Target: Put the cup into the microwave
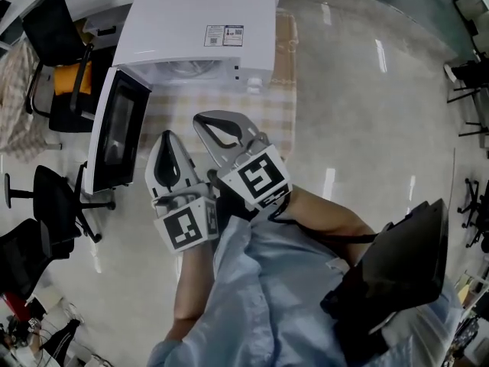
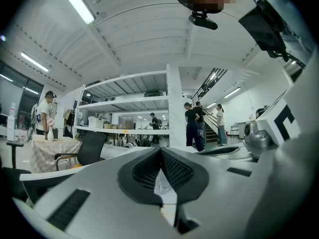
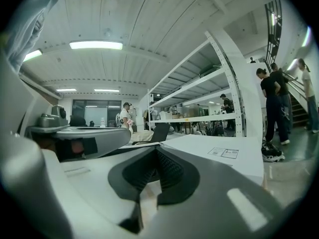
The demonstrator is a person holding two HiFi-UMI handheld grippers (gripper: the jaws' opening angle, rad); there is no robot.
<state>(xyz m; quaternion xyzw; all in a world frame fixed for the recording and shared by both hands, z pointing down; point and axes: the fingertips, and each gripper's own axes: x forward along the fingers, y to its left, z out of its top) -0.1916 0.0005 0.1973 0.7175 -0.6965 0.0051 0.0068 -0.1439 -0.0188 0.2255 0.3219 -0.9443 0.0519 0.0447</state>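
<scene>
The white microwave (image 1: 202, 29) stands on a checked tablecloth (image 1: 269, 117), and its dark-glass door (image 1: 118, 128) swings open to the left. Its cavity shows only pale shapes, and I see no cup in any view. Both grippers hover close to my body, short of the microwave front. The left gripper (image 1: 170, 139) is shut with nothing between its jaws, and its ribbed pads meet in the left gripper view (image 2: 160, 152). The right gripper (image 1: 202, 119) is likewise shut and empty (image 3: 156, 151). The microwave's labelled top (image 3: 219, 153) lies just beyond it.
Black office chairs (image 1: 53, 33) (image 1: 50, 197) stand left of the table. Glossy floor spreads to the right. White shelving (image 2: 149, 108) and several standing people (image 2: 193, 126) fill the background of the gripper views. A dark bag (image 1: 405, 262) hangs at my right side.
</scene>
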